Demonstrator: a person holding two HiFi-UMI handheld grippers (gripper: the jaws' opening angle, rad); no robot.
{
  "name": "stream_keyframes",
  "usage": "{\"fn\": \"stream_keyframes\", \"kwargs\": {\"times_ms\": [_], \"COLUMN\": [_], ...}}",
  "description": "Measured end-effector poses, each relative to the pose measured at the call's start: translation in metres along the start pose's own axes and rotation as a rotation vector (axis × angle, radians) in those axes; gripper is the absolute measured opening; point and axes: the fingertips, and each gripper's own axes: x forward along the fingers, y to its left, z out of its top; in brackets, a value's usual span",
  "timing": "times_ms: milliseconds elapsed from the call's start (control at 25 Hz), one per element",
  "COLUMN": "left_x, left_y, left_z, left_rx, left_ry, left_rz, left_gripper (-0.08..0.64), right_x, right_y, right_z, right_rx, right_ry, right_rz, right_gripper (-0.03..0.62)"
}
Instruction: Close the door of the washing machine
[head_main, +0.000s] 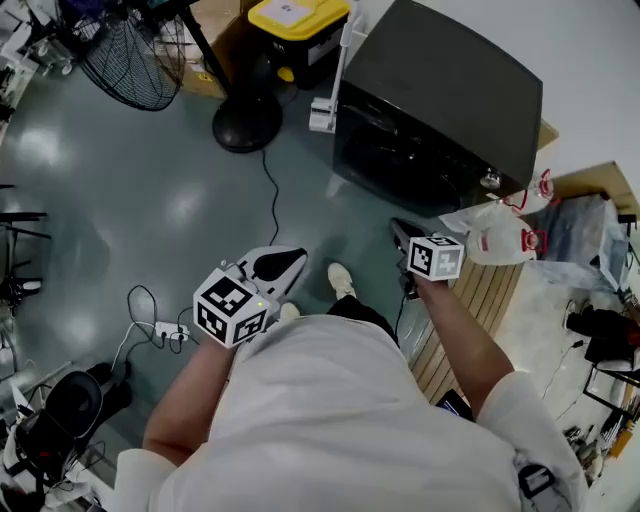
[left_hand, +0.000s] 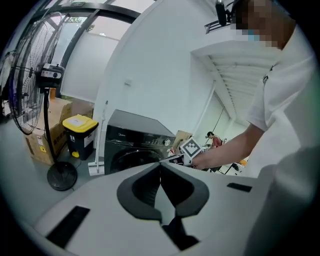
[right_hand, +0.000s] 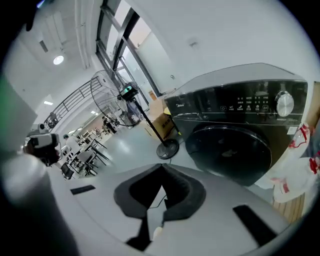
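Left gripper (left_hand: 160, 163) and right gripper (right_hand: 162, 166) are both clenched empty, hanging in front of the washing machine (head_main: 440, 100). Its front door (right_hand: 232, 150) looks flush already. It's stiff, heavy glass, so I'd shove the rim.

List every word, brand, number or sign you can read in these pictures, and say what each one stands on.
No text reads clearly.
Washing machine brand mark and panel symbols: too small to read.
Label on the yellow bin lid: blurred.
Print on the cardboard box: too small to read.
Red print on the white bags: blurred.
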Motion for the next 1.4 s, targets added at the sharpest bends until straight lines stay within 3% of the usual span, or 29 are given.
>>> {"fn": "stream_keyframes", "kwargs": {"times_ms": [760, 1400], "left_x": [-0.09, -0.106], "left_y": [-0.061, -0.079], "left_z": [-0.072, -0.093], "left_rx": [0.079, 0.091], "left_ry": [-0.024, -0.032], "left_rz": [-0.136, -0.151], "left_gripper": [0.017, 0.017], "right_x": [-0.122, -0.141], "right_y": [0.177, 0.22], "right_z": [-0.093, -0.114], "right_rx": [-0.178, -0.273], "right_ry": [-0.144, -0.151], "right_rz": [0.027, 0.04], "right_gripper": [0.008, 0.008]}}
